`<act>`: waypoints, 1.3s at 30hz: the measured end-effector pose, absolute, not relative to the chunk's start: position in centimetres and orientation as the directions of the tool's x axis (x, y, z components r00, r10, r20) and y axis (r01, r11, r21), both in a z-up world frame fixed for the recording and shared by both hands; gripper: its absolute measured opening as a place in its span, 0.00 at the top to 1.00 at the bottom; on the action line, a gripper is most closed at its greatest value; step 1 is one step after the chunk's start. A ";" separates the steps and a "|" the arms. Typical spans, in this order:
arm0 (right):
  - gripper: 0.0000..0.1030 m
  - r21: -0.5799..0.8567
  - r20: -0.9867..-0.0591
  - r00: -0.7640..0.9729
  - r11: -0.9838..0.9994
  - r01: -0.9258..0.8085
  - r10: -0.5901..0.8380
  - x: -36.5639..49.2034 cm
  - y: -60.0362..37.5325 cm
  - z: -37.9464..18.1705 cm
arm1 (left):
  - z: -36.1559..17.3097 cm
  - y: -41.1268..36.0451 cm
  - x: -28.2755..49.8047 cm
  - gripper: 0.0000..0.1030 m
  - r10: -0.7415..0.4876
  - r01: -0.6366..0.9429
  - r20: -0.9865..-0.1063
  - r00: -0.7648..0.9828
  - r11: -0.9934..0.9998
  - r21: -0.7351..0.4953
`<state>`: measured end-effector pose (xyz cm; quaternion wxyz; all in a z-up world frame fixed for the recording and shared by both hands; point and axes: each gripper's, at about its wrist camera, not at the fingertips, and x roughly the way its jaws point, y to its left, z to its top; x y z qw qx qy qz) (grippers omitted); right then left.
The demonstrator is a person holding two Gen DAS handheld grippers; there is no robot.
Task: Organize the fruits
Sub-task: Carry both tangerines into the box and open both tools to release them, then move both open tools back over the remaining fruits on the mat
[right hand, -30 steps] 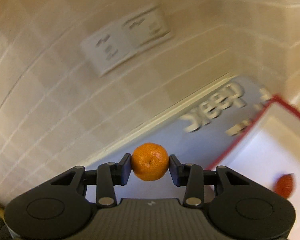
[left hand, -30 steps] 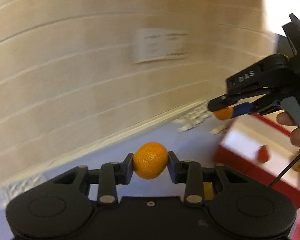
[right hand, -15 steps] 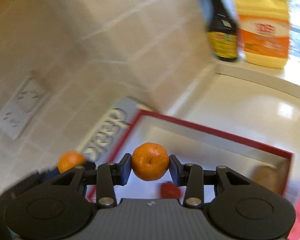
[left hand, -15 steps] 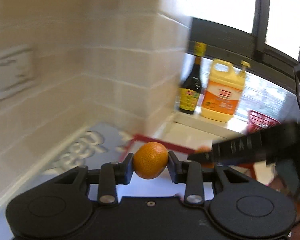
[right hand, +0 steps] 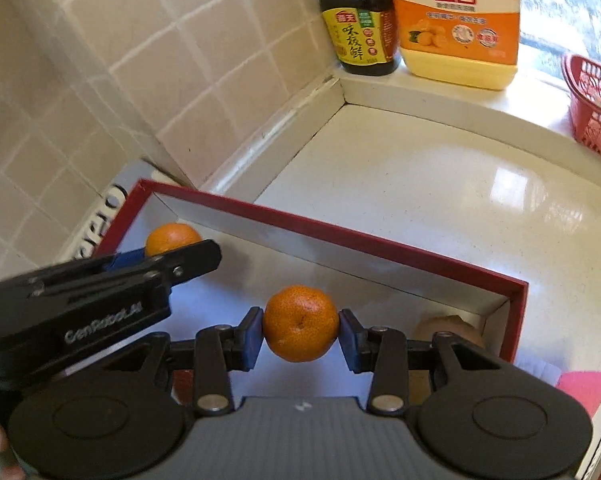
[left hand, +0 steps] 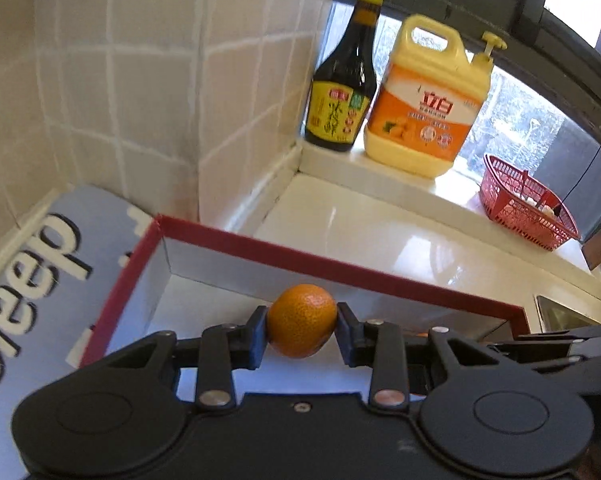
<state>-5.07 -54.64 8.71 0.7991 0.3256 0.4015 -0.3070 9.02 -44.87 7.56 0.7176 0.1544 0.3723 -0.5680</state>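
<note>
In the left wrist view, the left hand-held gripper (left hand: 301,326) pinches a mandarin orange (left hand: 301,321) between its two blue pads, low in the centre of the frame, above the white inside of a red-rimmed box (left hand: 340,270). The box sits on a pale glossy desk (left hand: 380,232), its left edge lying over a blue mat printed with white letters (left hand: 32,272). At the lower right edge of this view part of the right hand-held gripper (left hand: 556,344) reaches in, blurred.

In the right wrist view, the right hand-held gripper (right hand: 300,330) clamps a second mandarin orange (right hand: 300,323) at lower centre, also over the box. The left one shows again at middle left, side-on, with its fruit at the tip near the box's far left corner. A brownish fruit (right hand: 446,328) lies in the box's right corner, partly hidden behind the gripper finger; what it is cannot be told.

At the top of both frames a dark soy sauce bottle (left hand: 346,80) and a yellow detergent jug (left hand: 428,100) stand just beside each other on the window ledge, against the tiled wall (left hand: 120,80). A red plastic basket (left hand: 524,204) sits on the ledge at the right.
</note>
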 end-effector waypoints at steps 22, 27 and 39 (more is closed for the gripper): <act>0.53 0.211 -0.868 0.448 0.655 0.726 -0.216 -3.1 -54.1 5.7 | 4.9 -46.4 10.0 0.23 -0.660 0.892 -0.749 -0.053 0.306 -0.332; 0.51 0.226 -0.861 0.459 0.643 0.731 -0.218 -3.7 -54.1 6.6 | 7.4 -44.6 9.9 0.22 -0.713 0.895 -0.701 -0.032 0.292 -0.338; 0.48 0.259 -0.807 0.536 0.668 0.698 -0.248 -6.4 -52.6 11.8 | 16.5 -36.5 9.3 0.22 -0.827 0.927 -0.557 0.076 0.265 -0.267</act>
